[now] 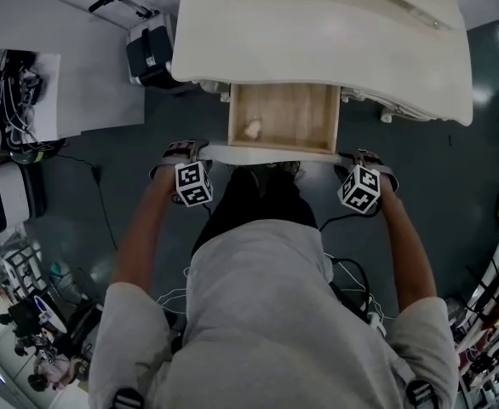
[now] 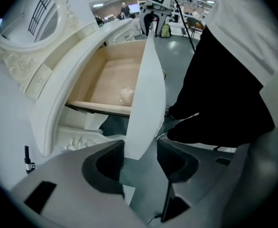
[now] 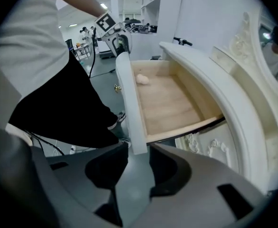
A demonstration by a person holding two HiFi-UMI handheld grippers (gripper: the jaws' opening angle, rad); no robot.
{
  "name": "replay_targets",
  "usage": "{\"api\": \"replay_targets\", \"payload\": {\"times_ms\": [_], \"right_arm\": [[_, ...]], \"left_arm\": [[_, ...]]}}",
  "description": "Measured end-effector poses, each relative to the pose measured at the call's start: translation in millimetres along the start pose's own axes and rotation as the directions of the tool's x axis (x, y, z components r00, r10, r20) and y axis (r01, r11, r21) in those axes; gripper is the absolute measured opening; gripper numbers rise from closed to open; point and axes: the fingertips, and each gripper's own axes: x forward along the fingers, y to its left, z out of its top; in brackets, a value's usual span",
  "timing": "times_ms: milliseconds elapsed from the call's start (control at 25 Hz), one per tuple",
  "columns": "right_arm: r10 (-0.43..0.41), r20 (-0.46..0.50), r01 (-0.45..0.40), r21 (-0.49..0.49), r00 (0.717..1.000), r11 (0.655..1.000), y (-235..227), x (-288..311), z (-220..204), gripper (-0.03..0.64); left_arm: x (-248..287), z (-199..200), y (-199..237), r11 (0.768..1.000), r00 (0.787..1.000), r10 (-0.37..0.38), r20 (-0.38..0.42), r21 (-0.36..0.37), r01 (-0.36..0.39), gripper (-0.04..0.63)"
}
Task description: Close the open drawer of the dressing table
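The cream dressing table (image 1: 318, 32) has its drawer (image 1: 285, 109) pulled out, showing a wooden inside with a small pale object (image 1: 252, 129). The white curved drawer front (image 1: 275, 153) faces me. My left gripper (image 1: 184, 150) is at its left end, my right gripper (image 1: 367, 158) at its right end. In the left gripper view the drawer front (image 2: 146, 89) reaches down between the spread jaws of the left gripper (image 2: 140, 163), with a gap on the right. In the right gripper view the drawer front (image 3: 129, 108) ends just above the open right gripper (image 3: 138, 167).
A black case (image 1: 151, 54) stands on the floor left of the table. A white desk with cables (image 1: 20, 83) is at the far left. My legs in black trousers (image 1: 254, 198) stand right behind the drawer front. Cables lie on the grey floor (image 1: 454, 194).
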Motion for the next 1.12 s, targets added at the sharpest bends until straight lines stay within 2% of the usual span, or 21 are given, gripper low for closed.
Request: {"api": "replay_targets", "payload": {"times_ms": [80, 480, 600, 920, 1120], "right_arm": [[0.002, 0.015, -0.003, 0.041, 1.0, 0.999, -0.5, 1.6, 0.4, 0.123], [0.036, 0.059, -0.037, 0.015, 0.998, 0.999, -0.5, 0.6, -0.4, 0.103], [0.023, 0.076, -0.025, 0.024, 0.997, 0.999, -5.0, 1.0, 0.6, 0.103], [-0.024, 0.08, 0.02, 0.05, 0.997, 0.999, -11.6, 2.3, 4.6, 0.104], [-0.023, 0.061, 0.019, 0.054, 0.998, 0.998, -16.8, 2.3, 4.4, 0.104]], "left_arm": [[1.5, 0.6, 0.8, 1.0, 1.0, 0.003, -0.022, 0.003, -0.003, 0.187], [1.2, 1.2, 0.1, 0.997, 0.998, 0.03, -0.046, -0.063, -0.033, 0.187], [3.2, 0.5, 7.5, 0.996, 0.996, 0.062, -0.057, -0.055, -0.065, 0.187], [2.5, -0.4, 14.3, 0.996, 0.997, 0.068, -0.045, -0.061, -0.071, 0.187], [3.1, 1.0, 18.4, 0.996, 0.997, 0.06, -0.042, -0.062, -0.063, 0.187]]}}
